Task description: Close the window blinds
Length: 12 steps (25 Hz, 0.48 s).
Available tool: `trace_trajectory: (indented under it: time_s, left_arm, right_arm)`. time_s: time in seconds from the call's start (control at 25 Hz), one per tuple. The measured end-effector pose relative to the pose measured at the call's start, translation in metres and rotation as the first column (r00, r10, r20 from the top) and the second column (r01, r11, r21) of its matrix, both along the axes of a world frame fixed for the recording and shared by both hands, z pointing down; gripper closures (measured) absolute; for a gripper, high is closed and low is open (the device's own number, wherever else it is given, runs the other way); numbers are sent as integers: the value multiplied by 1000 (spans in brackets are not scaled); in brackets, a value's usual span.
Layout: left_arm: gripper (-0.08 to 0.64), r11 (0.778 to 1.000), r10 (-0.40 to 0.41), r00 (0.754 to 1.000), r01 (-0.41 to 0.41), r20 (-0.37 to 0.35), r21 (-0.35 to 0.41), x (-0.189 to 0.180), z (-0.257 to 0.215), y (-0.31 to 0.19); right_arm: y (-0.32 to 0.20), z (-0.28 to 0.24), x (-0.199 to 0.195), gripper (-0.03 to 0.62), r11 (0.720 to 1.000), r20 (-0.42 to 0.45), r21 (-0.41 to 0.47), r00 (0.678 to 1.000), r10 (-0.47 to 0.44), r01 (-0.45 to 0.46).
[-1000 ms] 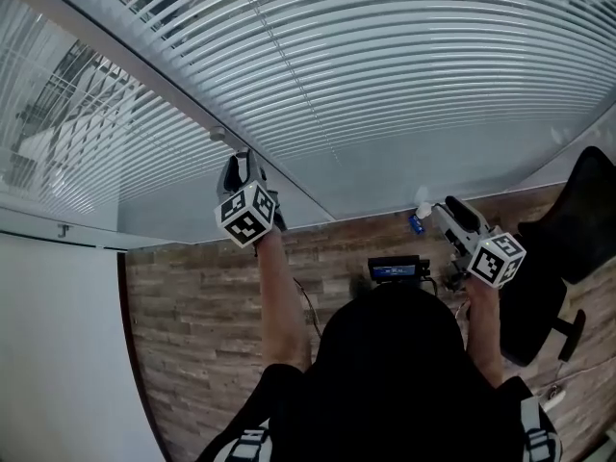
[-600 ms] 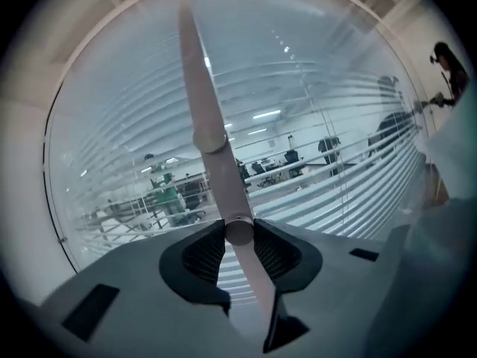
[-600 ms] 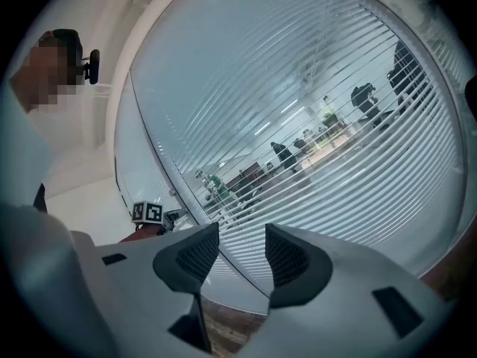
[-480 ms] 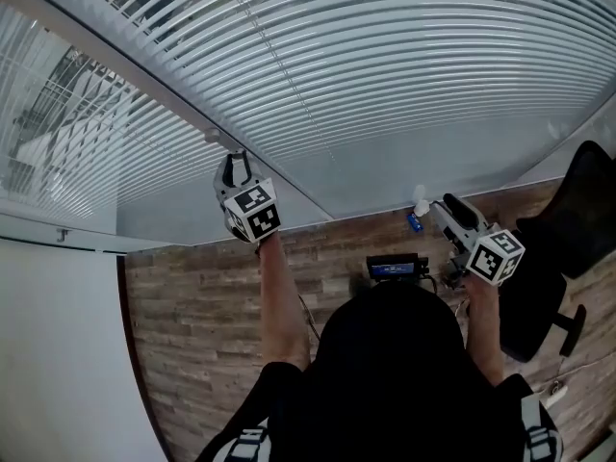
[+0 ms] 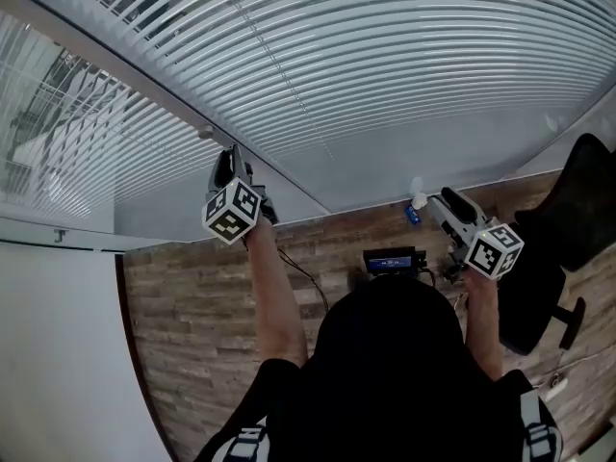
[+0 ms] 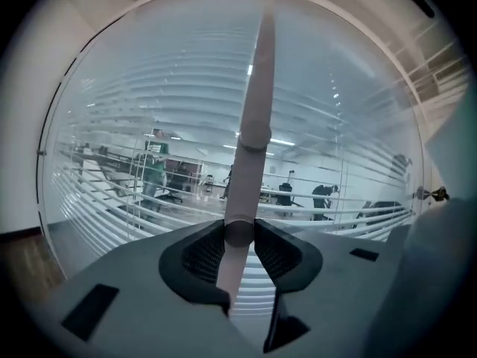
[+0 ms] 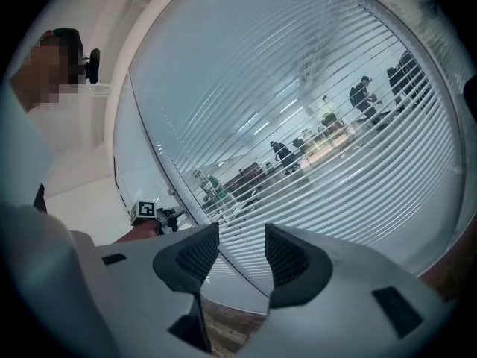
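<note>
The wand [image 6: 257, 88] is clamped in the left gripper [image 6: 240, 237], whose jaws have just been closing. The right gripper [image 7: 242, 256] is held wide, empty

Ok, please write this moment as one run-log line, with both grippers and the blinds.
left gripper: fingers just closing, gripping pale round plastic wand | right gripper: fingers apart, empty | white slatted window blinds: slats not yet closed

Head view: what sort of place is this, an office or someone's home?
Probably an office: white horizontal slatted blinds hang over a glass partition wall, a black swivel office chair stands on the brown wood-plank floor, and the left gripper view shows people at desks beyond the glass.
</note>
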<state>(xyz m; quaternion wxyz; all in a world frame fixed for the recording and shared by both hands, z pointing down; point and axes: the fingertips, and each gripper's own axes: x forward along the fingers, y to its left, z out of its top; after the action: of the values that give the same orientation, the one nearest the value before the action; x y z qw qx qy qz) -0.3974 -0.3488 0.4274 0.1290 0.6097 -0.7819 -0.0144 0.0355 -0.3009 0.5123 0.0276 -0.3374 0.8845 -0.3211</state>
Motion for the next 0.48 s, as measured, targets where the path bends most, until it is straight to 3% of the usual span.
trace_trajectory:
  time_s: [0.08,0.16,0.24,0.32,0.4,0.48]
  left_arm:
    - [422,999,-8,996,12,90,-47,1,1,0]
    - [423,993,-8,973,35,230,-113,3,2,-1]
    - [423,983,2,925,69,380,-172,5,4,-2]
    - [423,969,22,855,108,518,-221,5,6,-4]
    - [423,957,46,791,140,611,-253,7,7,-5]
    - [423,955,54,770,146,636,-258,10,8,-5]
  right_arm:
    - [1,1,1,393,1000,-2,-3,1000,3,-3]
    - [1,1,2,393,1000,-4,-6,1000,5,-5]
    - [1,2,1,393,1000,-3,-8,1000,4,-4]
    - [0,3,1,393,1000,-1,-7,1000,2,-2]
    - [0,4,0,393,1000,0,-6,1000,-1,1]
    - [0,5,0,393,1000,1,-6,1000,-4,4]
